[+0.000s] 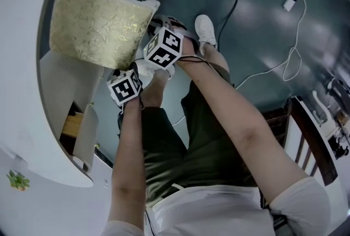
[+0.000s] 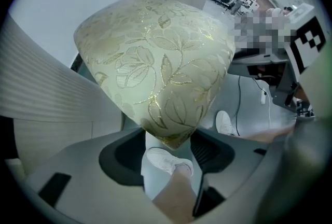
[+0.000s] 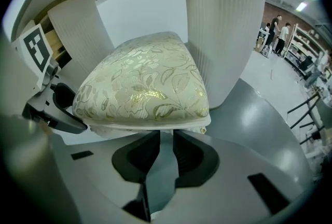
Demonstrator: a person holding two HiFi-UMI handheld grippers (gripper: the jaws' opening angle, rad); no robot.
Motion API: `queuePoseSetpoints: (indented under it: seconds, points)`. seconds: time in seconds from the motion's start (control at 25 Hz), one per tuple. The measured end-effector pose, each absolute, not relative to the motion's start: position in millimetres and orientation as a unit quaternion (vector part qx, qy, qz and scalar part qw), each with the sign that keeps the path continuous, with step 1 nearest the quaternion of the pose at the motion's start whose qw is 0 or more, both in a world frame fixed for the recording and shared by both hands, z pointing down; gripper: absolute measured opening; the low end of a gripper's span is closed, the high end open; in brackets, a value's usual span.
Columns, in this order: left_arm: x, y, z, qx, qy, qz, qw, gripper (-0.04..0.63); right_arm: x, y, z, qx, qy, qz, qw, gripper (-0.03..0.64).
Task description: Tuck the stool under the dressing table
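The stool (image 1: 98,24) has a cream cushion with gold leaf pattern and sits at the white dressing table (image 1: 22,120), between its ribbed pedestals (image 3: 223,26). My left gripper (image 1: 124,79) points straight down at the stool's near corner. In the left gripper view the cushion corner (image 2: 155,52) fills the gap of the left gripper (image 2: 167,140), whose jaws are closed on it. My right gripper (image 1: 153,33) is at the stool's near right corner. In the right gripper view the right gripper (image 3: 166,137) stands nearly closed, tips under the seat's white rim (image 3: 155,125), apparently pinching it.
A white cable with a charger (image 1: 290,0) lies on the grey-green floor at the upper right. Dark wooden furniture (image 1: 306,136) stands at the right. The person's white shoes (image 1: 205,30) are right beside the stool. An open wooden compartment (image 1: 71,123) shows under the tabletop.
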State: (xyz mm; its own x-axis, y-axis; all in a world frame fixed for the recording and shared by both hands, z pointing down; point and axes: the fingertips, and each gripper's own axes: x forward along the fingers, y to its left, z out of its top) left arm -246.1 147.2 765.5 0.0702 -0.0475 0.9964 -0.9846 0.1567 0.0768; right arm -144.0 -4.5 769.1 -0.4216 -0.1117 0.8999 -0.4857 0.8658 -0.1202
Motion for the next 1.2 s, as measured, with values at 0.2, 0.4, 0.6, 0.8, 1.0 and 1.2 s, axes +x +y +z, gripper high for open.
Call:
queuePoseSetpoints:
  seconds: [0.2, 0.4, 0.6, 0.8, 1.0, 1.2]
  points:
    - [-271, 131, 765, 0.49, -0.544, 0.427, 0.531, 0.272, -170, -13, 764, 0.182, -0.835, 0.194, 0.482, 0.089]
    - [-301, 115, 763, 0.482, -0.571, 0.426, 0.51, 0.265, -199, -20, 753, 0.176, -0.853, 0.208, 0.445, 0.091]
    - [-326, 96, 761, 0.483, -0.589, 0.42, 0.494, 0.264, -226, -21, 741, 0.164, -0.87, 0.212, 0.415, 0.103]
    - [-347, 76, 757, 0.473, -0.614, 0.419, 0.473, 0.256, -226, -16, 746, 0.161, -0.867, 0.209, 0.422, 0.103]
    - [-367, 60, 755, 0.469, -0.633, 0.423, 0.448, 0.25, -216, -17, 750, 0.167, -0.864, 0.217, 0.423, 0.095]
    - [-387, 45, 756, 0.453, -0.653, 0.422, 0.436, 0.232, -209, -22, 752, 0.173, -0.861, 0.221, 0.424, 0.095]
